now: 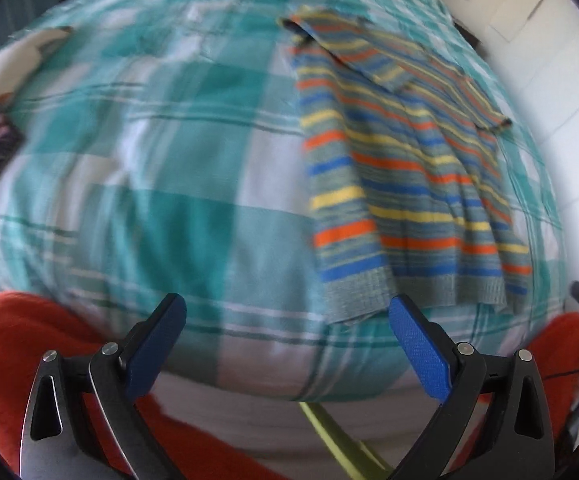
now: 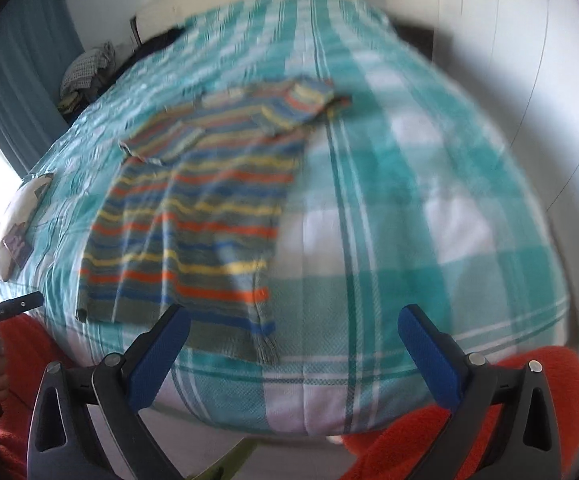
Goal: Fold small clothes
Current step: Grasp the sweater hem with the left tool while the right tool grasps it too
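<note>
Lying flat: knitted sweater with orange, yellow, blue stripes (image 1: 405, 184) (image 2: 193, 216), sleeves folded inward, on teal-white checked bedspread (image 1: 177, 208) (image 2: 429, 208). Left gripper (image 1: 287, 328), right gripper (image 2: 293, 338) both spread apart, empty. White walls.

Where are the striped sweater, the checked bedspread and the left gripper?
striped sweater (image 1: 401, 168): left wrist view, middle of its body.
checked bedspread (image 1: 177, 220): left wrist view, bare teal check left of the sweater.
left gripper (image 1: 287, 344): left wrist view, midway between the open blue tips.

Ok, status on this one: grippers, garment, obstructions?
Left gripper open, right gripper open, both empty. Striped sweater flat on checked bedspread, sleeves folded in. Nothing blocking.
</note>
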A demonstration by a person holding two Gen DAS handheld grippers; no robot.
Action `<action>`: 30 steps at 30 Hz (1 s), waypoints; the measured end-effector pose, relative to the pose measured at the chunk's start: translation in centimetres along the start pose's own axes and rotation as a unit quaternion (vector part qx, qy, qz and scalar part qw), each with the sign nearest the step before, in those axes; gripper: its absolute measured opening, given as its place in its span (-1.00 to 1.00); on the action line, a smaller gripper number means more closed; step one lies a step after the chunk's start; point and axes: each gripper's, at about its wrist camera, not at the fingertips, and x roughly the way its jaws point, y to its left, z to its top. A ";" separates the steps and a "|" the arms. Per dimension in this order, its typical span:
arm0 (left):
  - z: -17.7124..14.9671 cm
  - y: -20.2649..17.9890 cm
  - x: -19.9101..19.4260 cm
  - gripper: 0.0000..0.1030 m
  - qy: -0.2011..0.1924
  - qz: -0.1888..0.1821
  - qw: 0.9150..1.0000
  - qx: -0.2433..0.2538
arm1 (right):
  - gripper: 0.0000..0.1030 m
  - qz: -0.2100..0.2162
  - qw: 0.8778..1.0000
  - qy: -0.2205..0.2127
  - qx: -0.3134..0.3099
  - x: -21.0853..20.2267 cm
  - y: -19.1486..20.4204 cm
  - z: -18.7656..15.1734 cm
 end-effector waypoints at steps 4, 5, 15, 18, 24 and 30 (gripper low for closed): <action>0.8 -2.4 3.4 0.52 0.028 -0.007 0.999 0.035 | 0.58 0.074 0.995 0.068 0.007 5.6 -0.3 0.1; 1.0 -2.6 4.3 0.17 0.042 -0.008 0.998 0.039 | 0.47 0.090 0.993 0.078 -0.002 6.8 0.2 -0.1; 0.8 0.8 -1.5 -0.90 0.008 -0.031 0.999 0.015 | -0.94 0.064 0.996 0.057 -0.005 2.7 -1.6 -0.3; 0.3 0.0 0.4 -0.90 0.024 0.007 0.999 0.044 | -0.94 0.048 0.995 0.083 -0.013 4.1 -1.6 -0.8; -0.4 0.6 1.5 -0.90 0.030 0.023 0.999 0.031 | -0.94 0.025 0.992 0.120 0.001 8.4 -1.8 -2.1; -0.8 0.4 1.4 -0.89 0.019 0.039 0.998 0.037 | -0.94 0.028 0.993 0.111 0.010 8.3 -2.3 -2.1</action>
